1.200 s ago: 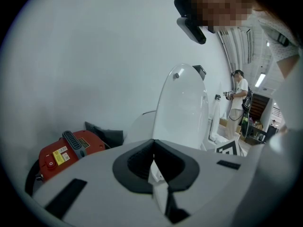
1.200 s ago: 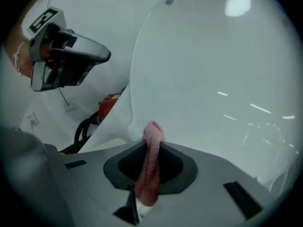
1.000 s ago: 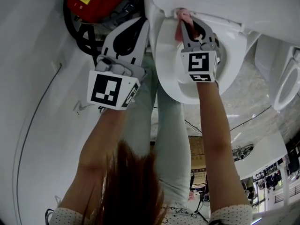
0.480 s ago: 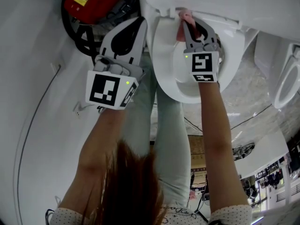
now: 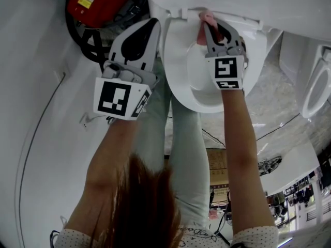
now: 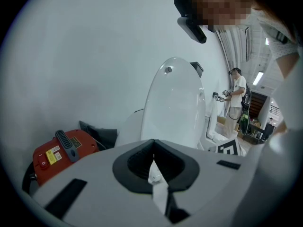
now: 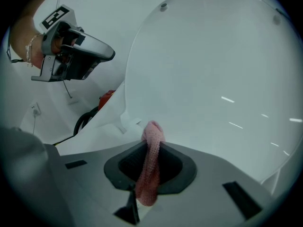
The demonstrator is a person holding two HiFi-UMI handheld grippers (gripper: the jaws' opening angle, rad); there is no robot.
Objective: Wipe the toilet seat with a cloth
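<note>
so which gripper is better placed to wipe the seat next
Right. The right gripper is shut on the pink cloth at the toilet seat; the left gripper is shut, empty, beside it.

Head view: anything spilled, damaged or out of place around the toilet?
Nothing spilled or damaged. The right tongs pinch a pink knitted cloth by the white toilet seat; a red machine with black hose lies nearby.

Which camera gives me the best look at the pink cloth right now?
The right gripper view: the pink knitted cloth sits centre frame, pinched between the right gripper's jaws. The head view shows only its tip poking past that gripper at the back of the white toilet seat. The left gripper view does not show it.
</note>
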